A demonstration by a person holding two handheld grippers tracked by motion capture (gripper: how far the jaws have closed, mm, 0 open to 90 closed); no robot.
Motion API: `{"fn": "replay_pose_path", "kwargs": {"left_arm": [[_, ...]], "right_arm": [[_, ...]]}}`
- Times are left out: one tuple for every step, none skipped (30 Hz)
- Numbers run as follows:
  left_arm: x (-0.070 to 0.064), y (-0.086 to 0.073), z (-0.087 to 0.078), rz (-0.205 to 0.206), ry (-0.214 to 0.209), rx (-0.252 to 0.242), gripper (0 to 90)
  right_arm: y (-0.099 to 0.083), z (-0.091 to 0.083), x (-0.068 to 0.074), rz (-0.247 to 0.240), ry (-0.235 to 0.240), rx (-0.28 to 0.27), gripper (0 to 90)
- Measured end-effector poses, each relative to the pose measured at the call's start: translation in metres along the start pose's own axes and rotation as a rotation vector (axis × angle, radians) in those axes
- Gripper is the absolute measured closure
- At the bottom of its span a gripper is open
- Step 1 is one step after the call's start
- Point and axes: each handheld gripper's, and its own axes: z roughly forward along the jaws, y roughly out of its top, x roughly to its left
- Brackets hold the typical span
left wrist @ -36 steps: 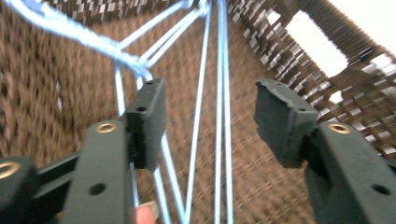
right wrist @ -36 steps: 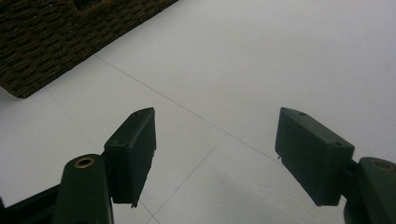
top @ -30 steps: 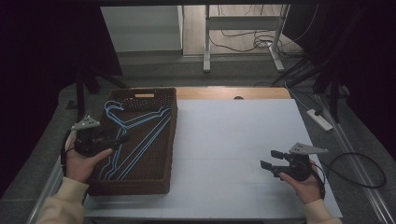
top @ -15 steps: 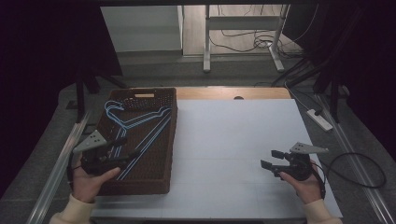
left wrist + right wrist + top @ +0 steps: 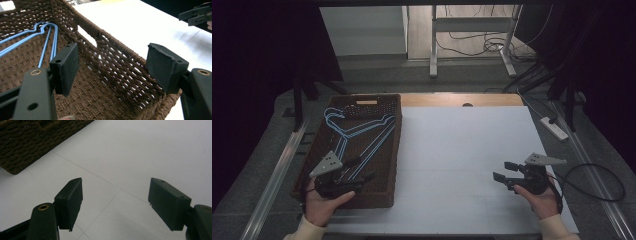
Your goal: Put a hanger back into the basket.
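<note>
Blue hangers [image 5: 47, 37] in basket [image 5: 120, 65], just beyond released left claw [image 5: 112, 65].

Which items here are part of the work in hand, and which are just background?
In play:
- blue hangers lying in the basket
- woven basket
- left tongs, open over the basket's near end
- right tongs, open over the white table

Background:
- power strip
- cables on the floor

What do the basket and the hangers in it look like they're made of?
Basket: dark brown woven cord or wicker, matte; the twisted strands and gaps in the weave show in the left gripper view. Hangers: thin bent wire, probably metal with a smooth light-blue coating.
</note>
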Motion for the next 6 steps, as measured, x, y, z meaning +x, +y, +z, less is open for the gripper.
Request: {"fn": "replay_pose_path", "kwargs": {"left_arm": [[0.0, -0.0008, 0.0008, -0.003, -0.001, -0.001, 27.4], [0.0001, -0.0016, 0.0018, -0.004, -0.005, 0.0, 27.4], [-0.0002, -0.0021, 0.0025, -0.005, -0.006, 0.002, 27.4], [-0.0003, -0.0026, 0.0033, -0.006, -0.007, 0.002, 27.4], [-0.0003, -0.0033, 0.004, -0.008, -0.012, 0.005, 27.3], [-0.0003, -0.0033, 0.004, -0.008, -0.012, 0.005, 27.4]], "right_arm": [[0.0, -0.0002, 0.0, 0.0, 0.001, 0.001, 28.7], [0.0001, -0.0005, 0.0002, -0.001, -0.001, 0.001, 28.7], [0.0004, -0.0009, 0.0003, -0.001, -0.001, 0.001, 28.7], [0.0006, -0.0012, 0.0003, 0.0, -0.002, 0.0, 28.7], [0.0009, -0.0016, 0.0003, -0.001, -0.002, -0.001, 28.7], [0.0011, -0.0019, 0.0003, -0.002, -0.004, -0.003, 28.7]]}}
